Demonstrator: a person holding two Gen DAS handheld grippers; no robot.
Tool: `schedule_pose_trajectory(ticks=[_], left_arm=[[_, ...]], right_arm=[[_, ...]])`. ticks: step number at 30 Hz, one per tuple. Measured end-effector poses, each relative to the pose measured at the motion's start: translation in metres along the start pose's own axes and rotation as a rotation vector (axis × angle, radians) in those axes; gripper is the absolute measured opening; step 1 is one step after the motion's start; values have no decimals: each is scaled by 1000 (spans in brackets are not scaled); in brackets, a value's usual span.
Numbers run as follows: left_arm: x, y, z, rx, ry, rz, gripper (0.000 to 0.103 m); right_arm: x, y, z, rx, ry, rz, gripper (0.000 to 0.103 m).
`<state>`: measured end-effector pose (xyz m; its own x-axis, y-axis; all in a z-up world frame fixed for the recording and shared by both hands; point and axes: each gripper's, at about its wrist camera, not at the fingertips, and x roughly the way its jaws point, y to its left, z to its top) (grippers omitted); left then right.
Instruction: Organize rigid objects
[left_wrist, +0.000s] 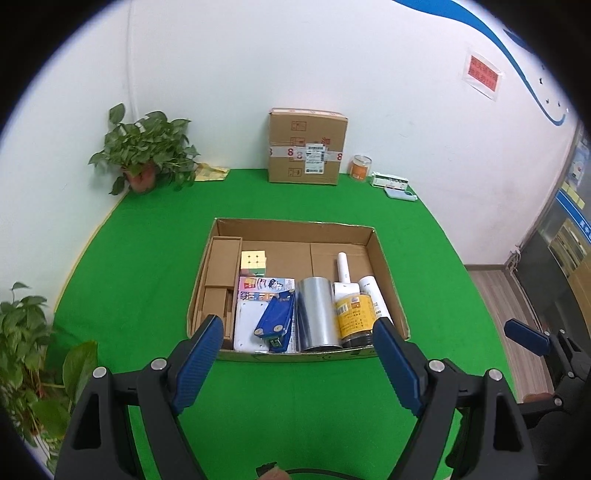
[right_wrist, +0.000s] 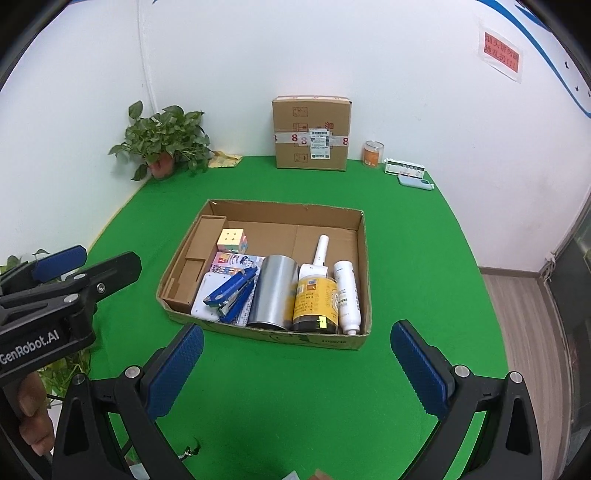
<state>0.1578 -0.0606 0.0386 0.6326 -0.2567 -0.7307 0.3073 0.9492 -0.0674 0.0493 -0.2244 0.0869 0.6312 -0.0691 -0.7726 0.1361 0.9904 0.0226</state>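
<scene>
Both jaws wide, empty — cardboard tray (right_wrist: 364, 266) with stapler (right_wrist: 231, 290), steel can (right_wrist: 273, 293), jar (right_wrist: 316, 304), cube (right_wrist: 232, 240).

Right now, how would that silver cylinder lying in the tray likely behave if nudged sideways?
The silver cylinder lies on its side, so it could roll, though the stapler and yellow-labelled jar flank it closely. Its shiny surface looks smooth, probably slippery.

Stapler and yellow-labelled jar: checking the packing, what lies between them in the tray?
The silver can, lying between stapler and jar; clearest in the right wrist view.
</scene>
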Motion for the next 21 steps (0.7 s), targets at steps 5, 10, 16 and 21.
schedule_pose_trajectory(ticks=[5,10,16,21], left_arm=[[9,9,1,12,28,-15,83],[16,17,2,8,47,-24,83],[18,21,3,10,48,-17,83],[16,25,4,-1,43,-16,83]], right_arm=[[14,9,6,9,28,-29,102],[25,18,9,11,43,-49,102],[35,27,11,-14,61,-82,102],[36,33,15,-38,54,-89,102]])
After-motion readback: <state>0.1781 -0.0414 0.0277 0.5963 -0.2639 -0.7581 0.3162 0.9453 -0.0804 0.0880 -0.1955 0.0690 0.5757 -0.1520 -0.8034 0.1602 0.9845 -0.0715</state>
